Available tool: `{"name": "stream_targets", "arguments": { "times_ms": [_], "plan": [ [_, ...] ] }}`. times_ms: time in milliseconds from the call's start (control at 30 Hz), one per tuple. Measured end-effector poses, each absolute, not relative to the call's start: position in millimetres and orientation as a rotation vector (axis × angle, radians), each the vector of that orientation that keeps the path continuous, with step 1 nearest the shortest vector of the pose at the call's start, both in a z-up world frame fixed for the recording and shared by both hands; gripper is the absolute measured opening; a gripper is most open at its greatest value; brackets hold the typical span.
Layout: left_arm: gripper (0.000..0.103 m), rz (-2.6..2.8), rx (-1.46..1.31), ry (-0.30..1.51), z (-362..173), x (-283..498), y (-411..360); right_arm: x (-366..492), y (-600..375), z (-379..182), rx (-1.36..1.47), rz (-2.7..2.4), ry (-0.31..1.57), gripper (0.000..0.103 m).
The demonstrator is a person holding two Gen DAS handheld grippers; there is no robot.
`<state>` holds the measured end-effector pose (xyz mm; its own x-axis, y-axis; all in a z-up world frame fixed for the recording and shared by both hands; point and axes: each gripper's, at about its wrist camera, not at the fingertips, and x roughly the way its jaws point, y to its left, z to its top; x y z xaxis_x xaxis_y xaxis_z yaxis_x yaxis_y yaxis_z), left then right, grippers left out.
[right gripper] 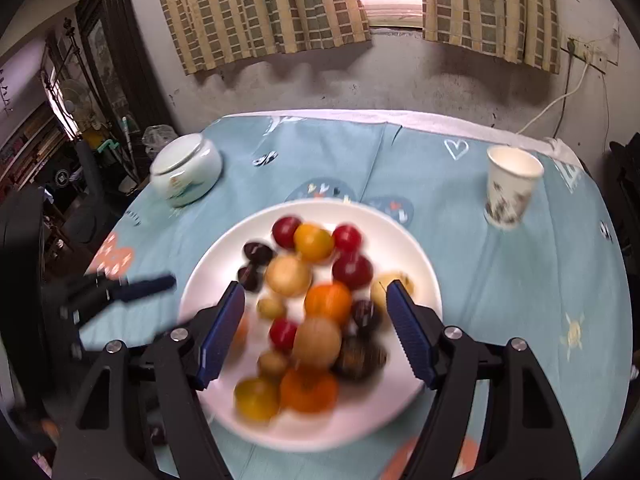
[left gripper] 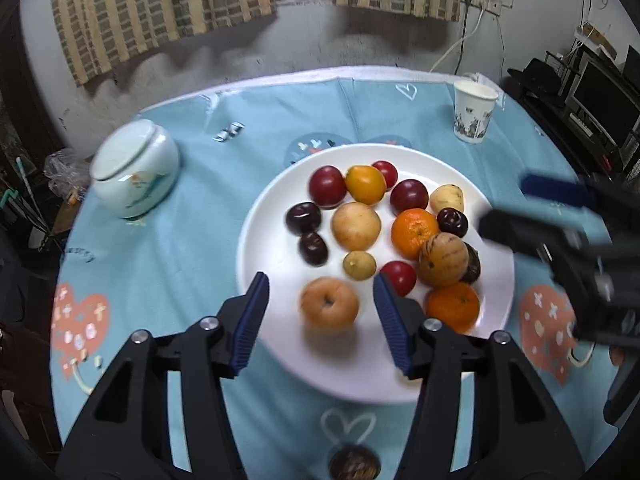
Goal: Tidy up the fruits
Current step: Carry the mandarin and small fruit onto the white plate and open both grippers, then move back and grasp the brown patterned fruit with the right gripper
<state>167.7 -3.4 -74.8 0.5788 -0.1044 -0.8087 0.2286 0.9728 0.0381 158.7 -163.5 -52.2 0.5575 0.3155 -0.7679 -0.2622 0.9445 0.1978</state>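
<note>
left wrist view: left gripper fingers apart, empty, low centre of frame. tan round fruit lies between fingers, near edge of white plate; roundish, no clear long axis. rest of fruit pile beyond and right: orange, dark plums. right gripper enters right edge, blurred, gape unclear here.

right wrist view: right gripper fingers wide apart, empty, over plate centre; fruit blurred. left gripper nearer tan fruit, likely takes it.
</note>
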Motion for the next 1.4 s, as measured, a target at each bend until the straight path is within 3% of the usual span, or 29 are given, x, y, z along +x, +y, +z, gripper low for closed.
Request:
{"name": "stream_targets", "arguments": {
  "times_ms": [67, 200, 533, 933, 1067, 1133, 1400],
  "plan": [
    [0.068, -0.179, 0.126, 0.915, -65, 151, 14, 131, -162, -51, 0.063, 0.367, 0.917, 0.074],
    [0.076, -0.121, 0.078, 0.908, -60, 111, 58, 71, -140, -67, -0.003, 0.439, 0.945, 0.074],
    [0.077, -0.073, 0.028, 1.058, -116, 8, 101, 13, -80, -121, -0.114, 0.525, 1.036, 0.074],
    [0.078, -0.046, -0.030, 1.104, -130, -22, 120, 44, -42, -147, -0.294, 0.555, 1.059, 0.073],
    [0.078, -0.039, -0.043, 1.111, -130, -18, 121, 55, -27, -158, -0.359, 0.592, 1.078, 0.063],
    [0.078, -0.038, -0.049, 1.118, -132, -15, 120, 58, -20, -159, -0.381, 0.625, 1.091, 0.043],
    [0.078, -0.121, -0.007, 1.107, -130, 1, 85, 53, -57, -135, -0.211, 0.628, 1.100, 0.043]
  ]
}}
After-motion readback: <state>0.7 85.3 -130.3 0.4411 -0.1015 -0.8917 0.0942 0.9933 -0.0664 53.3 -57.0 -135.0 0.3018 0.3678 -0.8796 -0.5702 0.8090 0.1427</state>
